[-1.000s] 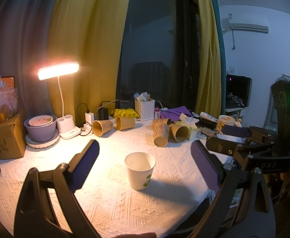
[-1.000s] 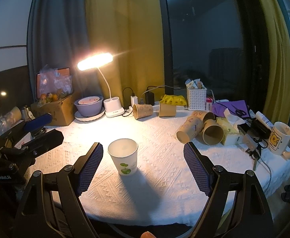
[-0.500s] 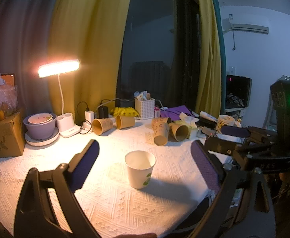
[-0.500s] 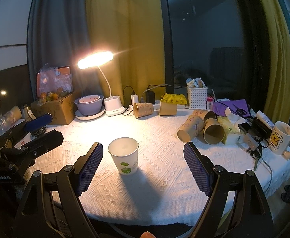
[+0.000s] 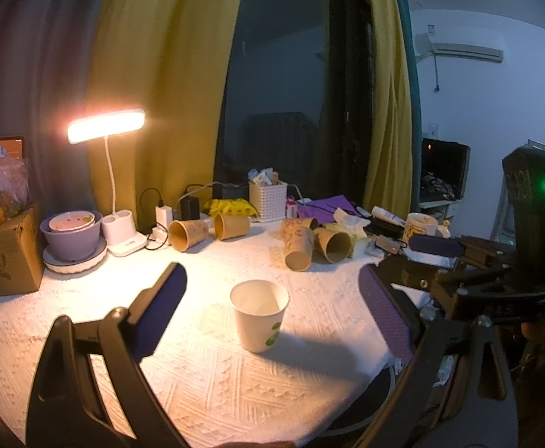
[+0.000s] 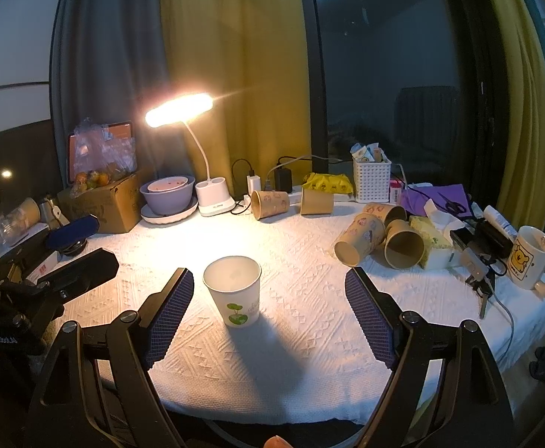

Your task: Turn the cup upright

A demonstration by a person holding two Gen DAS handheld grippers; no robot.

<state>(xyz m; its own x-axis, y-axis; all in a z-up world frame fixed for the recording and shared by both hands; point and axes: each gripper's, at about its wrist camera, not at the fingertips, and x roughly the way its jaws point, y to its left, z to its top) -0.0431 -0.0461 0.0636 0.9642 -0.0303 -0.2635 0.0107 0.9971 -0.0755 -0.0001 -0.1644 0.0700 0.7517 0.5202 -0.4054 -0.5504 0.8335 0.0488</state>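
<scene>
Left wrist view first: the left gripper (image 5: 272,300) is spread wide and holds nothing, and the white paper cup (image 5: 260,315) stands upright, mouth up, on the white tablecloth (image 5: 212,384) between its fingers, touching neither. Further right, the right gripper (image 6: 268,310) is equally wide and empty. Judging by this, the flip looks done; only withdrawal remains.

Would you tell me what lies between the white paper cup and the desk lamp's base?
Only bare white tablecloth, as the right wrist view shows: nothing stands between the white paper cup and the desk lamp's base.
</scene>
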